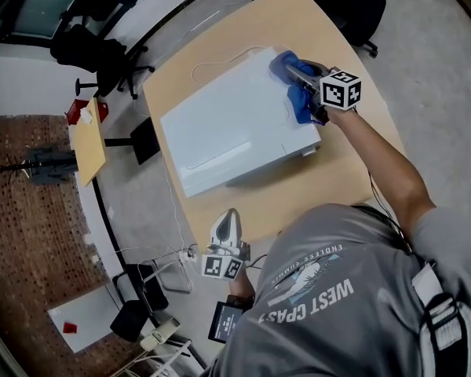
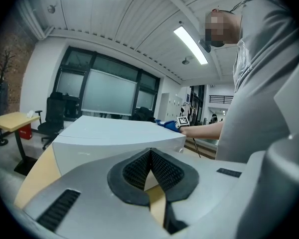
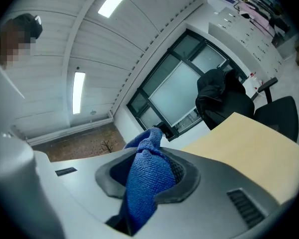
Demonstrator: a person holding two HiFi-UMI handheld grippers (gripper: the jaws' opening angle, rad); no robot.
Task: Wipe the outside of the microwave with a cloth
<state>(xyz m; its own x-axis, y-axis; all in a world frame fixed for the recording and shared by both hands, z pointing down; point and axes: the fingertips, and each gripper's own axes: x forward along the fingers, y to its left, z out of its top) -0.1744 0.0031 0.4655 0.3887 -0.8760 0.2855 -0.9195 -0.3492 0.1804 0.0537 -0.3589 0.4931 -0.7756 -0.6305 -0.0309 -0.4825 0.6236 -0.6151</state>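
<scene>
A white microwave [image 1: 235,128] lies on a light wooden table [image 1: 353,171]; its top shows in the head view. My right gripper [image 1: 302,77] is shut on a blue cloth [image 1: 301,104] and holds it against the microwave's far right corner. In the right gripper view the cloth [image 3: 147,183] fills the gap between the jaws and bunches past the tips. My left gripper [image 1: 229,214] hovers off the table's near edge, apart from the microwave. Its jaws are shut with nothing between them [image 2: 150,151]. It faces the microwave [image 2: 114,133], with the cloth [image 2: 167,124] at the far end.
A white cable [image 1: 212,60] runs along the table behind the microwave. Black office chairs [image 1: 94,53] stand at the back left and another [image 1: 353,6] behind the table. A small yellow side table [image 1: 88,144] is at the left. A power strip [image 1: 161,332] lies on the floor.
</scene>
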